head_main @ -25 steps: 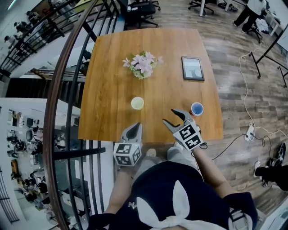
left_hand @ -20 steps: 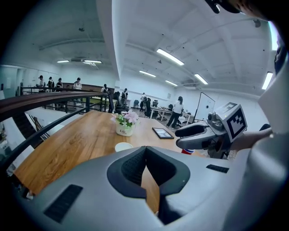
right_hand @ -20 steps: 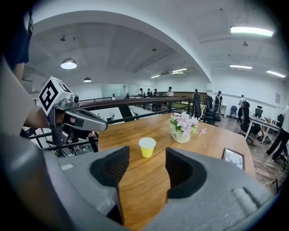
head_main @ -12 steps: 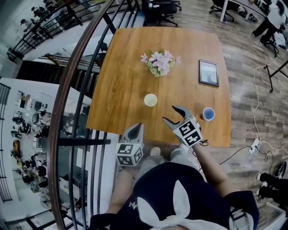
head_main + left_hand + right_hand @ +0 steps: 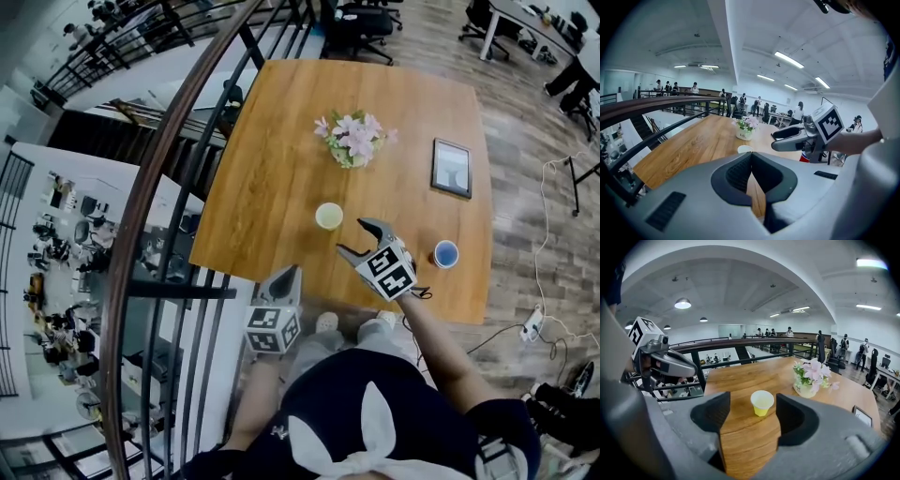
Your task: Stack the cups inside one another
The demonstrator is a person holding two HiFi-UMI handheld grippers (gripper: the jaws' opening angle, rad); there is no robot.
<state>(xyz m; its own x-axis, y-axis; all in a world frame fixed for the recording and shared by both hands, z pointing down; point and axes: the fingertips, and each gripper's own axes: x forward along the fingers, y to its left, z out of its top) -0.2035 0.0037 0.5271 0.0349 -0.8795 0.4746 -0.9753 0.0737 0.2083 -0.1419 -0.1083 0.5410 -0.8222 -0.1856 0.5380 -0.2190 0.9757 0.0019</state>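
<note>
Your right gripper (image 5: 354, 236) at frame centre, fingers wide apart and just been opening, nothing between them, yellow cup (image 5: 329, 216) just beyond on the surface (image 5: 267, 187), blue cup (image 5: 446, 253) further right, your left gripper (image 5: 292, 272) lower left, fingers closed together, empty.

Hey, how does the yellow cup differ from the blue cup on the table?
Colour: the yellow cup is pale yellow, the blue cup is blue. Place: the yellow cup stands near the middle of the table, on the person's side of the flower pot; the blue cup stands by the right edge, on the person's side of the tablet. Both stand upright, mouth up, apart from each other, with nothing visible inside.
</note>
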